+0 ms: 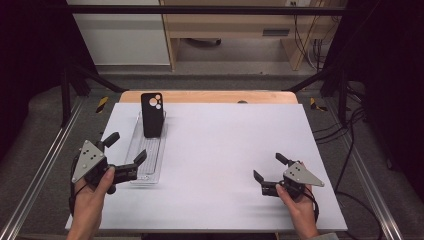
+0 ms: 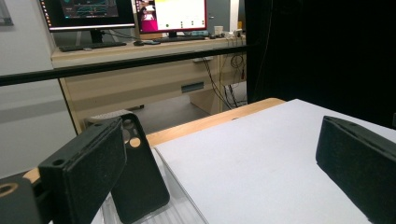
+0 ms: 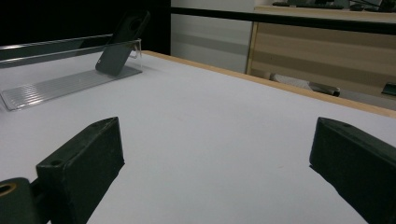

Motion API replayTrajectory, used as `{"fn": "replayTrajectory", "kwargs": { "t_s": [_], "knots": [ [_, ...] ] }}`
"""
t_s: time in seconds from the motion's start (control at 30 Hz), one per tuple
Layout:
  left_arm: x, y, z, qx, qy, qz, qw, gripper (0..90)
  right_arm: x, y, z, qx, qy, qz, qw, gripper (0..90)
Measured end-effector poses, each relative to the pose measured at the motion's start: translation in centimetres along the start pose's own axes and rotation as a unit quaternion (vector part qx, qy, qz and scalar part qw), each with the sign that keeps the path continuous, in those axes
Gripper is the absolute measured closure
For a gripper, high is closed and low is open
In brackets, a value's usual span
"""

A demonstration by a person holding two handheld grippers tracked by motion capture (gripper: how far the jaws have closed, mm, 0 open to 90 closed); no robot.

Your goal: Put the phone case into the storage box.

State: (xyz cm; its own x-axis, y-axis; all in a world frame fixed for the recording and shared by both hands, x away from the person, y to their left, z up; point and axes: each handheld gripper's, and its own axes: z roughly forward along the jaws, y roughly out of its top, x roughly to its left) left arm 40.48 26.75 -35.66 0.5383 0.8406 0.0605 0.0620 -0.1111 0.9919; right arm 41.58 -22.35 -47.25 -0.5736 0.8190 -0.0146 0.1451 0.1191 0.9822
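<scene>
Black phone case (image 1: 152, 114) stands tilted at far end of clear ribbed tray (image 1: 146, 150), left side of white table (image 1: 225, 150). Left gripper (image 1: 125, 147) w/ jaws spread wide, straddling tray's near end, holding nothing. Right gripper (image 1: 268, 167) also spread, empty, well apart at right.

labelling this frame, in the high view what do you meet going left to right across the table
left tongs → clear ridged tray with the black phone case leaning up at its far end → bare white tabletop → right tongs

White table (image 1: 225, 165), clear tray (image 1: 145, 155)
</scene>
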Motion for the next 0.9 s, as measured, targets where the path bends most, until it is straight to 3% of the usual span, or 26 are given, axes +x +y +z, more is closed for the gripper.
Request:
{"fn": "replayTrajectory", "kwargs": {
  "t_s": [0.2,0.9],
  "knots": [
    [0.3,-0.4,-0.4,-0.012,-0.004,-0.006,0.9999,1.3,0.0,0.0,0.0,0.0,0.001,-0.001,1.0,3.2],
    [2.0,-2.4,-2.6,-0.02,0.025,-0.018,0.9993,1.3,0.1,-0.1,0.0,0.002,0.001,-0.004,1.0,3.2]
  ]
}}
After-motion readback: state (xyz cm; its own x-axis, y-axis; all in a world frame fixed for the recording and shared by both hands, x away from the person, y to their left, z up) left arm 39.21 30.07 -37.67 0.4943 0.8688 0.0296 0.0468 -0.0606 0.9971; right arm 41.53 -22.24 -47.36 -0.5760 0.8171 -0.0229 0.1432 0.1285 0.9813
